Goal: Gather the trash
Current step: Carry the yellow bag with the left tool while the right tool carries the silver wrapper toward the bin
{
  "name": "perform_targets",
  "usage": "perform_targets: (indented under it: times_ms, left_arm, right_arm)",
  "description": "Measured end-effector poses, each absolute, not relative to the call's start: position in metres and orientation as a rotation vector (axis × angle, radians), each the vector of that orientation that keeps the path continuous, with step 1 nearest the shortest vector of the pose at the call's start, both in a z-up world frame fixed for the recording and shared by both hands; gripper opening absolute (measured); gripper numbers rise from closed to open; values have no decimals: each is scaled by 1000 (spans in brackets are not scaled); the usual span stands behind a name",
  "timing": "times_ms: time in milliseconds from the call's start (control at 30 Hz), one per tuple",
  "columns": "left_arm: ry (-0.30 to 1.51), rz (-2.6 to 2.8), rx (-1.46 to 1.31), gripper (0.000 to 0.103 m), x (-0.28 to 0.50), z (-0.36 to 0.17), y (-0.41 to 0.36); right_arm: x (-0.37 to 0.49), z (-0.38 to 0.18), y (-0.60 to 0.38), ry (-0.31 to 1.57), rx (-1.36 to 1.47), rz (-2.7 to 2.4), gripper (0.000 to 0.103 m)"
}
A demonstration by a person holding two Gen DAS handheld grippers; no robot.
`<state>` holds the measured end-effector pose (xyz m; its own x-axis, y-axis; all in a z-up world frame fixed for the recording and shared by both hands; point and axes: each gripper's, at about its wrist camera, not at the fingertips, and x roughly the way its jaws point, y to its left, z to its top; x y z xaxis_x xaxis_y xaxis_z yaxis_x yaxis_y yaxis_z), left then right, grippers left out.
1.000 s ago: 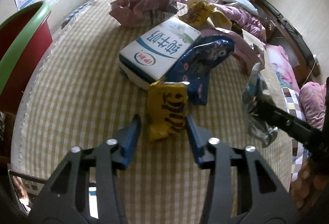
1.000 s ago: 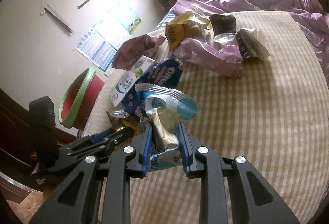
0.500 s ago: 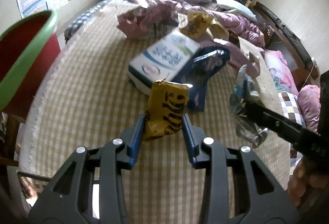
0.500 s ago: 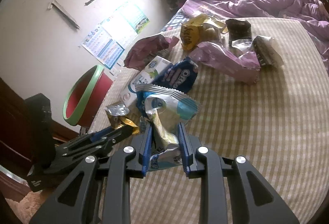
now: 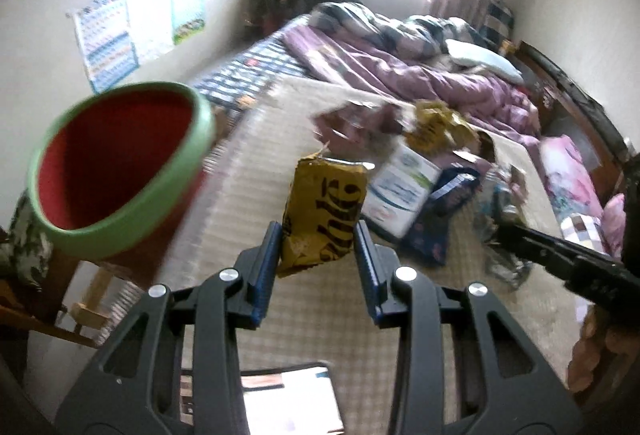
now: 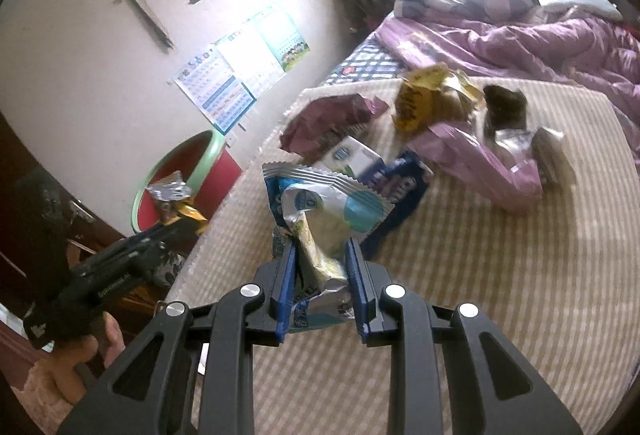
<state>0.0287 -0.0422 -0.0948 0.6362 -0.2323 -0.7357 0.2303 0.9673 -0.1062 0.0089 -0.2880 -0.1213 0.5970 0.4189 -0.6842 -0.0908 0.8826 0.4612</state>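
2 grippers, 1 wrapper each: left gripper (image 5: 316,235) pinches yellow wrapper (image 5: 322,213) mid-air, just right of the red bin (image 5: 120,171); right gripper (image 6: 322,271) clamps blue-white wrapper (image 6: 324,219) above the mat edge. Abt 7 more pcs of litter w/ milk carton (image 6: 350,155) clustered on mat (image 6: 500,275), near right side bare.

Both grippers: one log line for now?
left gripper: shut on yellow wrapper | right gripper: shut on blue-white wrapper | red bin: nearby

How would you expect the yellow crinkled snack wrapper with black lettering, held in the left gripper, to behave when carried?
The yellow crinkled snack wrapper probably weighs little: it stands up from the left gripper unsupported. Its creased sides suggest it crushes rather than resists. The glossy film may slip if the grip loosens.
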Motion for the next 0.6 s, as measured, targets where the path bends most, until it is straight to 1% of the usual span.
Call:
perform_targets:
  times_ms: [300,600]
  left_arm:
    - [772,-148,-17,35,34,-73,7]
    - [766,-117,-37,35,37,-74,29]
  right_arm:
    - [23,-117,-261,887,356,356,25]
    - [36,-122,-241,913,340,376,25]
